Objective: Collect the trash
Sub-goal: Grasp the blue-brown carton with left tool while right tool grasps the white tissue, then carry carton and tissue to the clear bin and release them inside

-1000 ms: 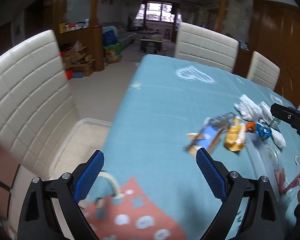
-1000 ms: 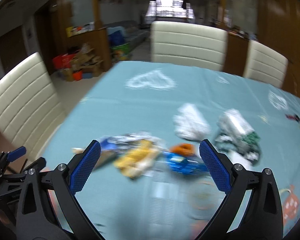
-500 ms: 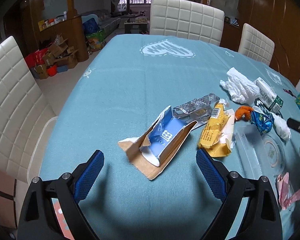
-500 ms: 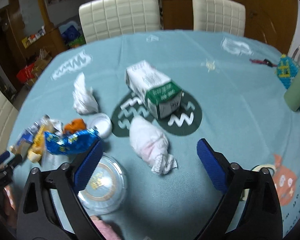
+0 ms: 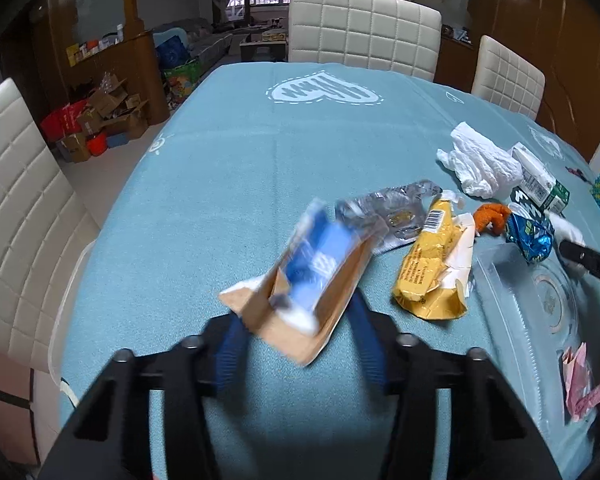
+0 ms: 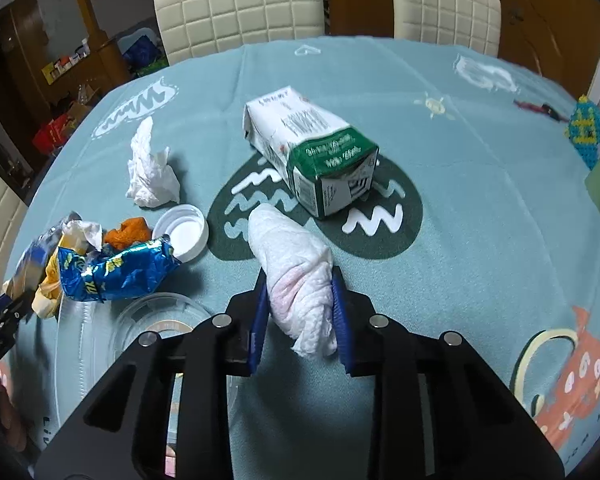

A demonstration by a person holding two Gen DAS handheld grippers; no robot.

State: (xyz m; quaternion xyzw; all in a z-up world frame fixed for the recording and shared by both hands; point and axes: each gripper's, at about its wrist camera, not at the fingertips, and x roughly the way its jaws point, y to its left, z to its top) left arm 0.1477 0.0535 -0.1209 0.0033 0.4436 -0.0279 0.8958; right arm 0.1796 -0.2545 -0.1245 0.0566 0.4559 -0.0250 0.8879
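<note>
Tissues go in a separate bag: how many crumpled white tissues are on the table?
2. One wad lies between the right gripper fingers, which have just been closing; another tissue lies left of the milk carton. More may be hidden.

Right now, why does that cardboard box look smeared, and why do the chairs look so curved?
Left wrist view: the torn cardboard box between the left gripper fingers is motion-blurred while the yellow wrapper stays sharp. Right wrist view: crisp on the rolled tissue and milk carton. In both, the fisheye lens bends the chairs and darkens the corners.
</note>
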